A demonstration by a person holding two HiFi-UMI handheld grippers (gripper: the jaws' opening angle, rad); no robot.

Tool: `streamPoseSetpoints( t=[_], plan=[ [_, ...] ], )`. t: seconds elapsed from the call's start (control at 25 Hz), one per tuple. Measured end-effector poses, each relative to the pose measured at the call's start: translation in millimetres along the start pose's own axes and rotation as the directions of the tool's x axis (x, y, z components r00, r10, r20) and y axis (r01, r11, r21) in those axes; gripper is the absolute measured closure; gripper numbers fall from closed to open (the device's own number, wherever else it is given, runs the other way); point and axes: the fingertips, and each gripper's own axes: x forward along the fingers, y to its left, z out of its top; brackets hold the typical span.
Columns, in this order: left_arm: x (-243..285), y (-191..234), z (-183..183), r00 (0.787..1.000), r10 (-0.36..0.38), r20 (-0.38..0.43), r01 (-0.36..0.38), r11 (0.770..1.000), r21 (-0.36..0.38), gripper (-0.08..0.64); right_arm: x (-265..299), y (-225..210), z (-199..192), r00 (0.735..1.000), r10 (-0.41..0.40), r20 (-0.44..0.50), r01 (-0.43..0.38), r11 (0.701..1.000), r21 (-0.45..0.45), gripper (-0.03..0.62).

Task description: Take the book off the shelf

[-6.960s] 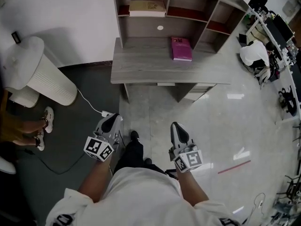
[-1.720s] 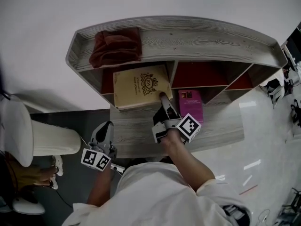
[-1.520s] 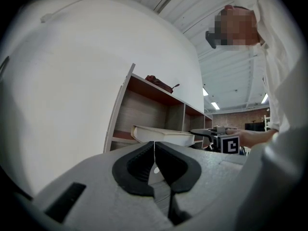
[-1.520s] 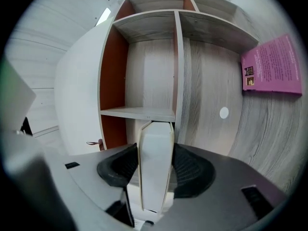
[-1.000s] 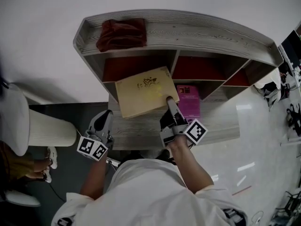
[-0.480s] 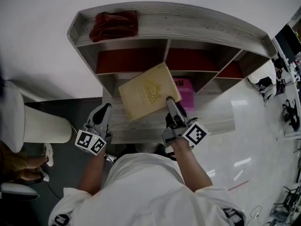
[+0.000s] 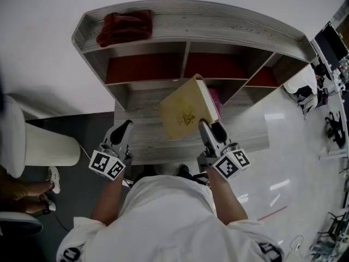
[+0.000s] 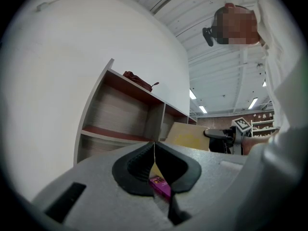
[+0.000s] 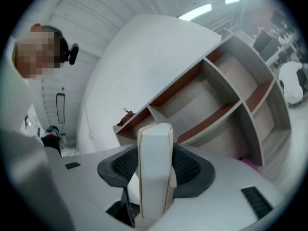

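Observation:
A tan hardcover book (image 7: pixel 182 113) hangs over the grey desk (image 7: pixel 147 141), out in front of the shelf unit (image 7: pixel 188 23) and tilted up on its edge. My right gripper (image 7: pixel 211 129) is shut on its near corner. The right gripper view shows the book's white page edge (image 9: pixel 155 172) clamped upright between both pads. The left gripper (image 7: pixel 122 131) hovers at the desk's front left, shut and empty; its own view shows the tan book (image 8: pixel 190 134) ahead to the right. The middle compartments (image 7: pixel 144 67) hold nothing.
A pink book (image 7: pixel 214 98) lies on the desk, mostly hidden behind the tan one. A dark red cloth (image 7: pixel 124 27) sits on the shelf top. A white ribbed cylinder (image 7: pixel 52 146) stands on the floor at left. Desks with monitors (image 7: pixel 330 42) line the right.
The tan book has come out of the left-middle compartment, moved right and toward me, and rolled from lying flat to standing on edge. The left gripper has shifted only slightly.

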Motion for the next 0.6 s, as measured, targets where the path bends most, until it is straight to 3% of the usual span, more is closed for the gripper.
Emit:
streamPoseSetpoints(
  t=[0.12,0.24,0.4,0.6],
  plan=[
    [1,-3,-1,1.000,-0.003,0.001,0.003,1.000,-0.004,0.540,-15,-2,2,0.999,-0.039,-0.016,0.037,0.989,-0.143,0.374],
    [2,-6,-4,1.000,-0.009,-0.005,0.009,1.000,-0.007,0.540,-27,-4,4,0.998,-0.065,-0.017,0.059,0.971,-0.230,0.374],
    [4,-15,-8,0.999,-0.026,-0.021,0.026,0.999,0.022,0.540,-38,-6,1,0.993,-0.111,-0.029,0.093,0.924,-0.371,0.374],
    [0,-21,-14,0.999,-0.020,-0.047,0.024,0.997,0.073,0.540,-48,-11,-10,0.987,-0.155,-0.047,0.120,0.896,-0.427,0.374]
  ],
)
